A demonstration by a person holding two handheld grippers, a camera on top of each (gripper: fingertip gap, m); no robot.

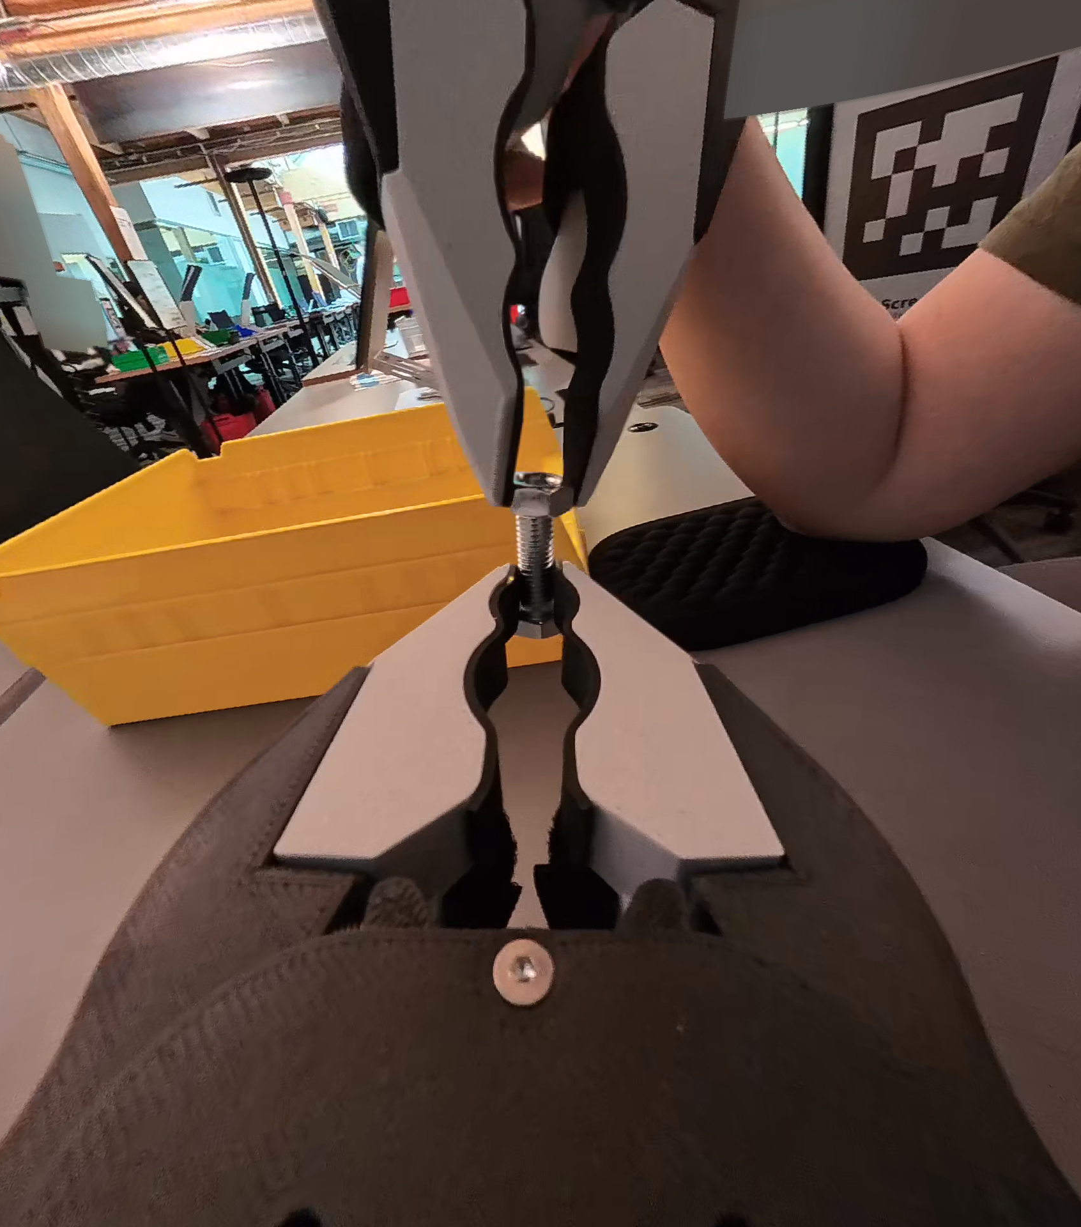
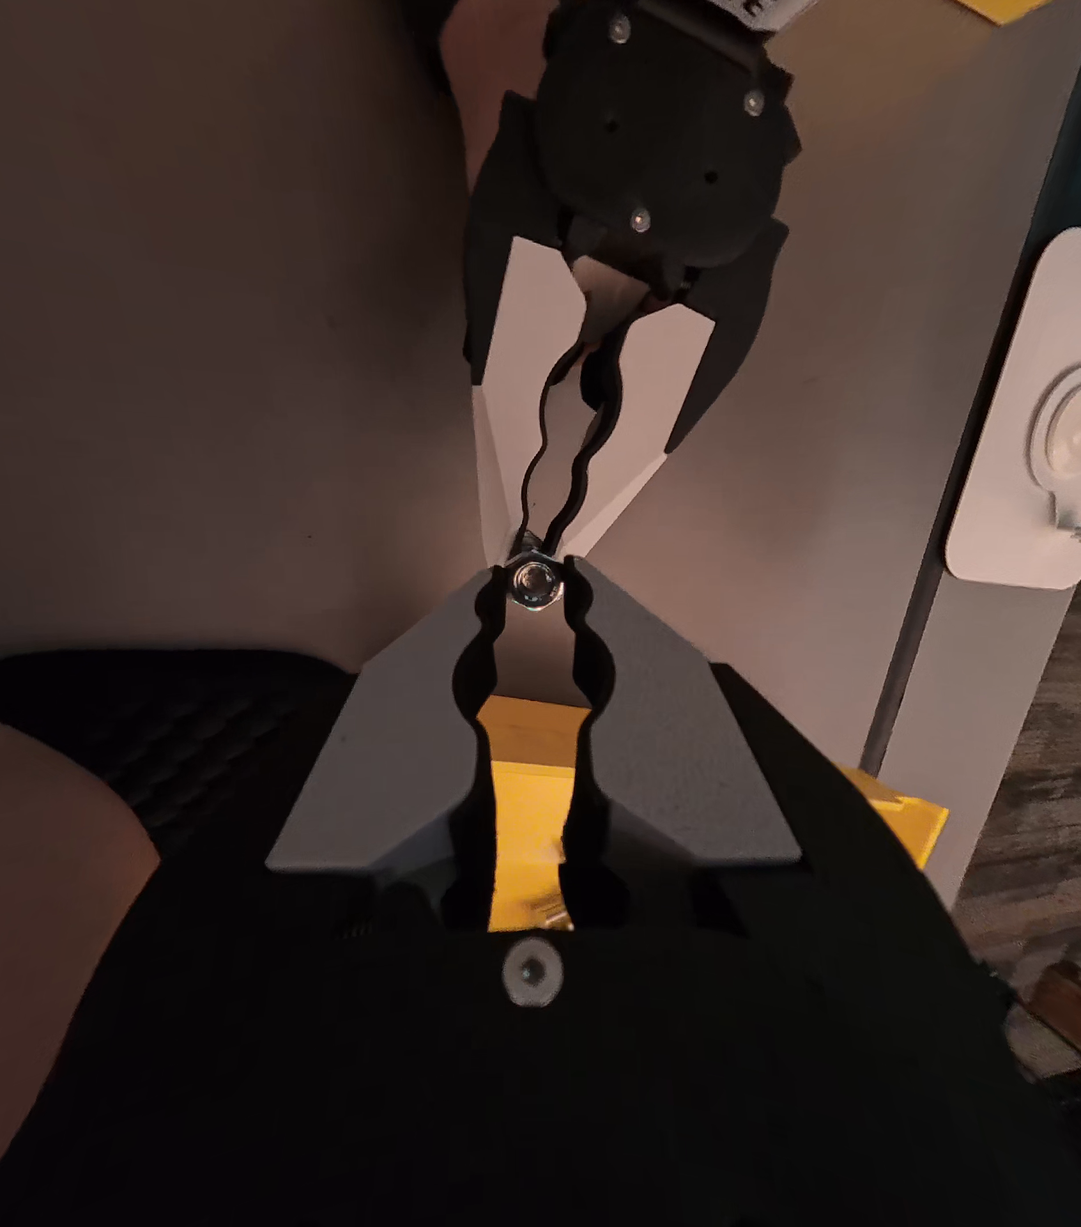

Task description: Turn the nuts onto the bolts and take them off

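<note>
A silver bolt [image 1: 534,544] is held upright above the grey table [image 1: 923,763], gripped at both ends. In the left wrist view, the left gripper [image 1: 534,601] is seen pinching the lower part of the bolt, its jaws closed on a hex nut [image 1: 536,627] at the threaded shaft's lower end. The right gripper [image 1: 539,494] comes down from above, its jaws clamped on the hexagonal part at the bolt's top. Just behind, a yellow bin [image 1: 246,584] stands on the table; what lies inside cannot be made out from this angle. A bare forearm [image 1: 856,398] is rested on a black pad [image 1: 757,571] to the right
</note>
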